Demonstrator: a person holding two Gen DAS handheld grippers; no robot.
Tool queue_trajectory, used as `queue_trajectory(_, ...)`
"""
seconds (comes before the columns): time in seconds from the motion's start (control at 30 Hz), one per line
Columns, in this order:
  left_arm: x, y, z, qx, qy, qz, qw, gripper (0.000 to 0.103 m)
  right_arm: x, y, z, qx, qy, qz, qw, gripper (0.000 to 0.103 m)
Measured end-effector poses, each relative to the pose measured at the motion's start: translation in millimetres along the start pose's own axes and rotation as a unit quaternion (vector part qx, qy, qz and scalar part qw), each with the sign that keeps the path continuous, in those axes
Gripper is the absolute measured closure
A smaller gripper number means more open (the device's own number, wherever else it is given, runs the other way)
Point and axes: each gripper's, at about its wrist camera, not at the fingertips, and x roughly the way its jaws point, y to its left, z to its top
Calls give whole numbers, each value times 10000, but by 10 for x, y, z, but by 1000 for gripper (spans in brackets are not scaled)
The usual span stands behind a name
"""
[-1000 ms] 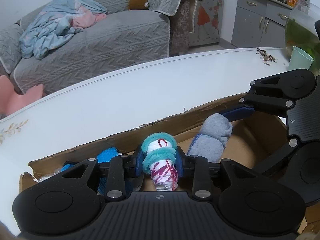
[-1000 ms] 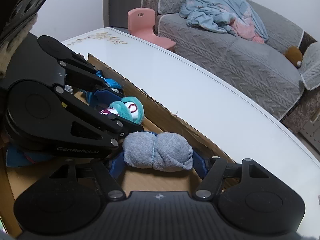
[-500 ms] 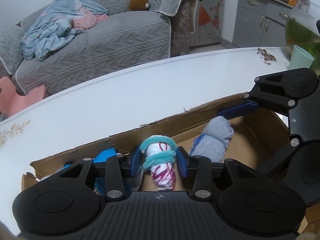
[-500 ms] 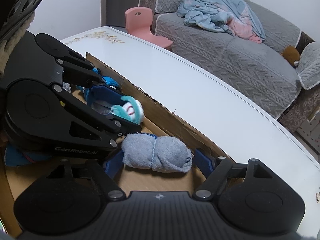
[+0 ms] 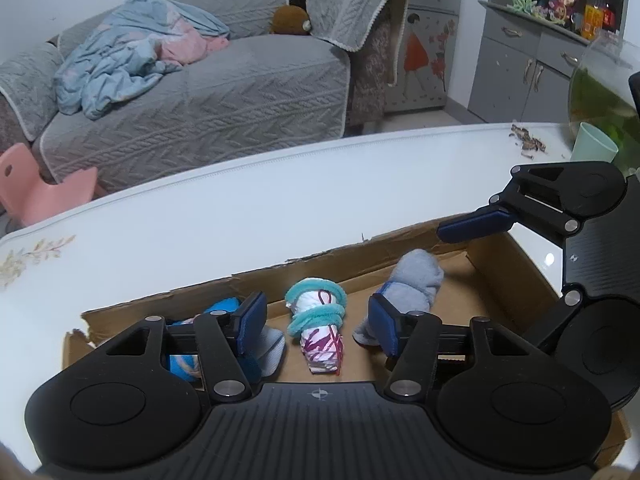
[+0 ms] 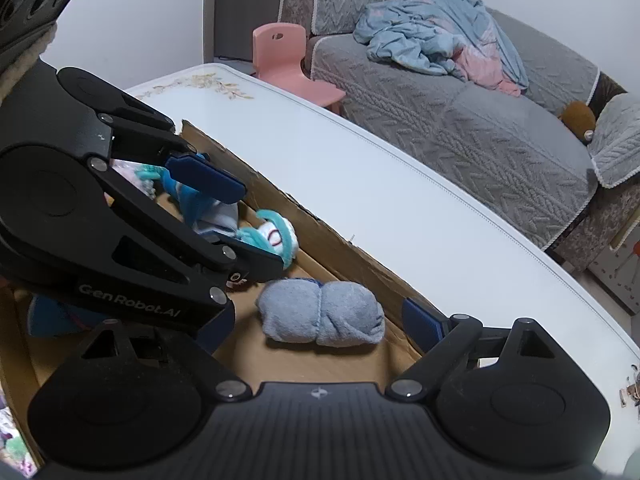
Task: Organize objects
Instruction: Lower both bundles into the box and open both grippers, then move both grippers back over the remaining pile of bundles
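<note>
A shallow cardboard box (image 5: 328,254) lies on the white table. In it a rolled white, pink and teal sock (image 5: 318,326) lies free between the pads of my open left gripper (image 5: 316,320). A rolled grey sock (image 6: 322,312) lies on the box floor between the wide-open pads of my right gripper (image 6: 320,326); it also shows in the left wrist view (image 5: 416,280). A blue sock roll (image 5: 222,308) sits left of the teal one, partly hidden by my left finger. The teal roll also shows in the right wrist view (image 6: 276,236), behind the left gripper.
The white table (image 5: 240,216) stretches beyond the box. A green cup (image 5: 592,148), a glass fish bowl (image 5: 604,96) and some brown scraps (image 5: 528,144) stand at its right end. A grey sofa (image 5: 200,100) and a pink child's chair (image 6: 288,56) stand behind.
Both grippers have opened: the left let go of the teal and pink roll, the right let go of the grey roll. Both rolls now lie in the box, and the grippers have drawn back a little.
</note>
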Motion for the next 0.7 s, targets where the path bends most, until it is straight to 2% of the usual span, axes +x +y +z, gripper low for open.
queue_trajectory(0.1,-138,8,-21,-7,-158,268,9995,22,-51,31,7,-24,-55,3,10000,14)
queue_trajectory(0.53,-741,280,-216,-593,-457,601,9954,16,-295,263,50,11,-324,25,9995,9)
queue_trajectory(0.7,-902,415,-342,-788,-455,717,9933,15,-396,369,40,11,-385,11,9993,9)
